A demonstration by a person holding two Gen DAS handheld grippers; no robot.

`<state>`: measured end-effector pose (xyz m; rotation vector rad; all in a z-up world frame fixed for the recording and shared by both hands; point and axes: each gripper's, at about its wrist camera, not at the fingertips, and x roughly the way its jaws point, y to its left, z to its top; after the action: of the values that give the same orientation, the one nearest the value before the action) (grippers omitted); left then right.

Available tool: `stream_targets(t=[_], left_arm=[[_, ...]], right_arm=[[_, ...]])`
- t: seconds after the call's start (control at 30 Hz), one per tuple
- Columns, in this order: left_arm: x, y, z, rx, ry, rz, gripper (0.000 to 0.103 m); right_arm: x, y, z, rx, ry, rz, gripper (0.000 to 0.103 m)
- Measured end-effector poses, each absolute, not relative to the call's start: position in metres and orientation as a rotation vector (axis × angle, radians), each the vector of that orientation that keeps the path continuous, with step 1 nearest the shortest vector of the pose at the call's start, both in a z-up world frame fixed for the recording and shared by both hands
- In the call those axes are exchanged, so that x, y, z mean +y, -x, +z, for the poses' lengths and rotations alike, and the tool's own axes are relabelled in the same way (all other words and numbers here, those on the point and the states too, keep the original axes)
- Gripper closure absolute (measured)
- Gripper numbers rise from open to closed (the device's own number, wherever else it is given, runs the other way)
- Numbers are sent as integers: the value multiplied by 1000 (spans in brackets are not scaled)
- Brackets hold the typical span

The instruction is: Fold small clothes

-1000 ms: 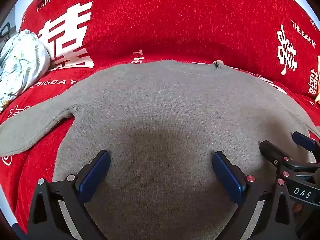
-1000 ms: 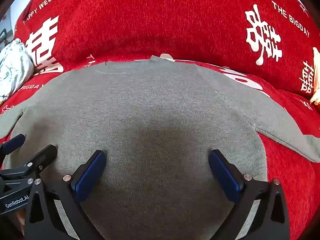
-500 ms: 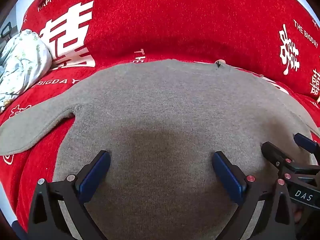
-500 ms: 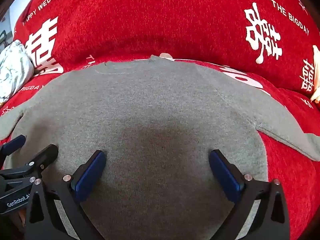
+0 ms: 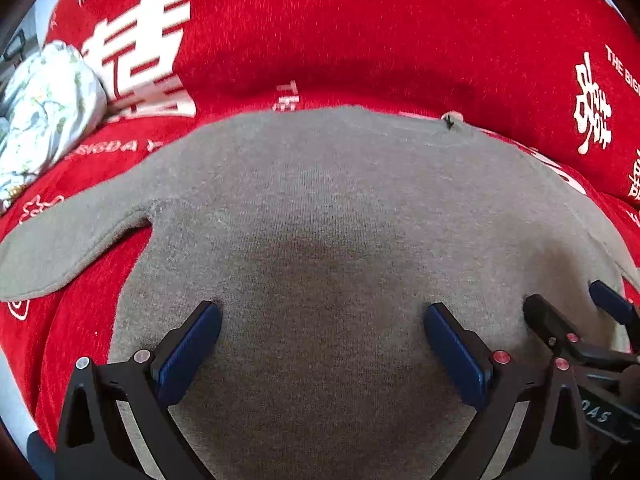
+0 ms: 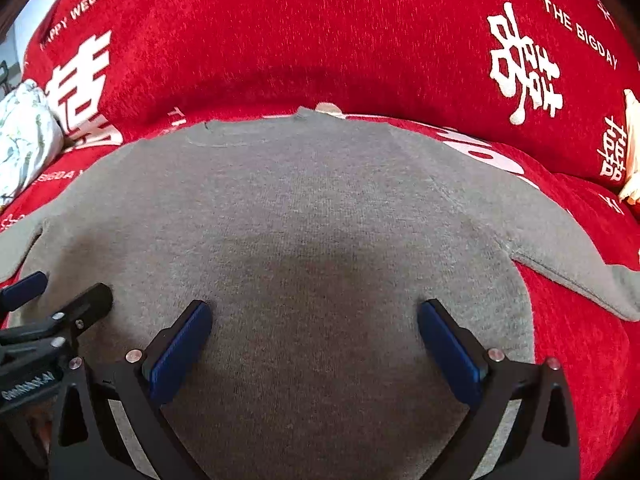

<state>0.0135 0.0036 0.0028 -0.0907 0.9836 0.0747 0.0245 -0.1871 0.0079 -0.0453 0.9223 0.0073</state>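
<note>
- Your left gripper has its jaws spread wide, nothing between them; the blue pads hover over the lower body of the grey sweater.
- Your right gripper has its jaws just as wide apart and also holds nothing, poised over the same lower stretch of the sweater.
- The two grippers sit side by side: from the left wrist view you see the right gripper at the right edge, and from the right wrist view the left gripper at the left edge, both over the knit.
- The sweater lies spread flat, neckline away from you and hem towards you.
- Its left sleeve stretches out to the left and its right sleeve runs out to the right, each resting on the cover.
- Under it all lies a red cover printed with white characters and lettering such as "HAPPY WEDDING".
- A pale floral bundle of cloth sits at the far left on the red cover, well apart from the sweater's body.
</note>
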Motion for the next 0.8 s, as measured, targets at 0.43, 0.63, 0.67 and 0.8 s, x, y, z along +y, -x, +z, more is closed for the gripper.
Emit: stream_targets(t=[0.43,0.63,0.67,0.8], left_arm=[[1,-25,3,1087,76,85,1],[3,-23,5,1073,85,86,1],[3,-25,6,1089,83,87,1],[2,-26,12,1120,86,102,1]], right_arm=[[-184,-34,6,983,50,-44,0],[-183,-37,9,1019,73,-40,0],[-183,-37,10,1026,79,-38,0],[-182,-33,19,1007,111,-43,0]])
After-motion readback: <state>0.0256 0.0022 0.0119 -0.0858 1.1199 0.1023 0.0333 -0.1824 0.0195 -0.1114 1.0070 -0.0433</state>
